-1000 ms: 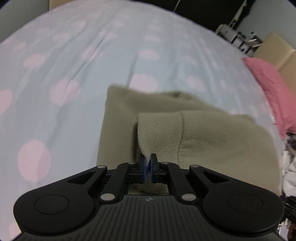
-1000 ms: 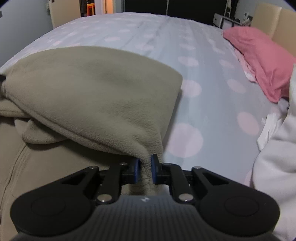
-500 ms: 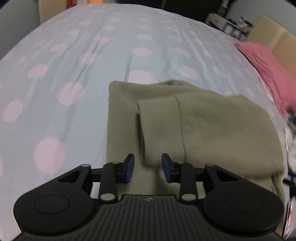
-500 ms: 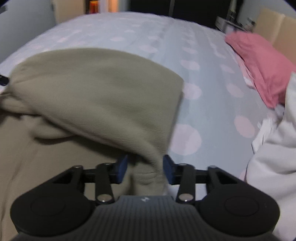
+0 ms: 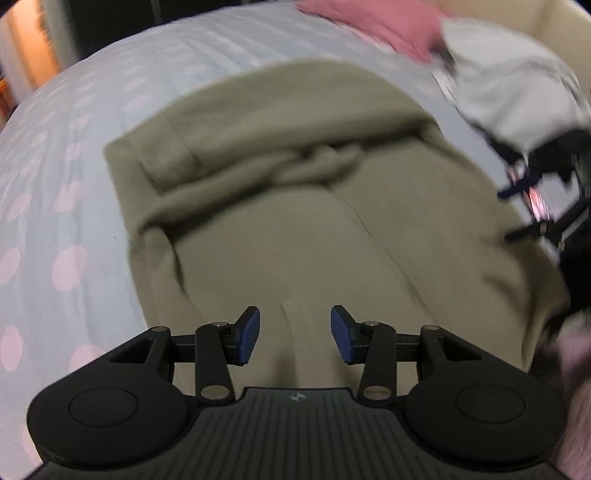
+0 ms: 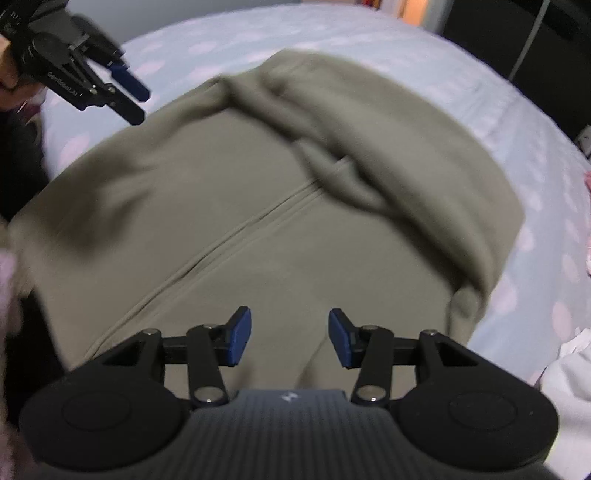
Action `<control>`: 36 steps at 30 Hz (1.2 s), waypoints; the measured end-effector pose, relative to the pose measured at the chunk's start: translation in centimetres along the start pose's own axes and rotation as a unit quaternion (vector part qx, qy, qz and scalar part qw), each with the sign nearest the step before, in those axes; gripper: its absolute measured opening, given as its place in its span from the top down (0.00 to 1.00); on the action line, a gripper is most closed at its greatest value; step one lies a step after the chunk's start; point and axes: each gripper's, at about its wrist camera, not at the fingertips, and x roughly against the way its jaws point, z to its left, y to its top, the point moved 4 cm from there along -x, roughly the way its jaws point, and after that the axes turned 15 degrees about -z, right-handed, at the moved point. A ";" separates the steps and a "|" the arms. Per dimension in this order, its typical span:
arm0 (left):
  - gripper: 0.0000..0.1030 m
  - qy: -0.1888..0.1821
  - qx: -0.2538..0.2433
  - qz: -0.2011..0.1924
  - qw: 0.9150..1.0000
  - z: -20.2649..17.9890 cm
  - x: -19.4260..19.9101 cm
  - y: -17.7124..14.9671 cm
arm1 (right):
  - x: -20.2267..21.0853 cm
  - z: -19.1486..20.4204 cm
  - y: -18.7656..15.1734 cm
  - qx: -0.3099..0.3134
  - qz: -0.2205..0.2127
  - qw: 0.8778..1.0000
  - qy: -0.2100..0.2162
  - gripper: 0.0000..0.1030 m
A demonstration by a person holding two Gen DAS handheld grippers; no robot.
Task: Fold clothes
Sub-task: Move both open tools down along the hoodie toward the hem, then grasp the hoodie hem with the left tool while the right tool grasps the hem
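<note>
Beneath your grippers lies a pale blue bedsheet with pink polka dots (image 5: pixel 70 206), and on it an olive-green fleece jacket (image 5: pixel 295 236) is spread flat, filling the middle of both wrist views. You can see its front seam, probably a zip line, running diagonally up from your right gripper (image 6: pixel 290 338) towards the bunched collar (image 6: pixel 332 155). The upper part of the fleece is turned down over the body as a thick rounded flap (image 6: pixel 424 140), and a sleeve end (image 5: pixel 166 155) lies folded in at the far left corner in the left wrist view.

Your left gripper (image 5: pixel 295 336) hangs just above the lower part of the jacket with its blue-padded tongs spread wide and nothing between them. Your right gripper is the same: tongs wide apart, empty, over the fleece near its lower edge. In the right wrist view your left gripper shows again at the upper left, beyond the jacket's edge, with small white lettering on its black body that is too blurred to read.

Past the jacket you have a pink pillow (image 5: pixel 369 22) at the far end of the bed and a heap of white fabric (image 5: pixel 517 81) beside it; both are blurred.
</note>
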 end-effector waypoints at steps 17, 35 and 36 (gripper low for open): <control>0.58 0.161 0.143 0.078 0.973 7.5 -1.0 -6.5 | -0.7 -5.4 -8.8 -0.183 0.127 0.971 -0.093 0.48; 0.69 0.134 0.218 0.161 0.953 8.1 -4.2 -9.7 | -2.1 -5.2 -11.6 -0.233 0.169 0.954 -0.081 0.43; 0.74 0.126 0.219 0.157 0.955 8.0 -4.2 -9.6 | -2.0 -5.0 -11.4 -0.231 0.165 0.956 -0.076 0.49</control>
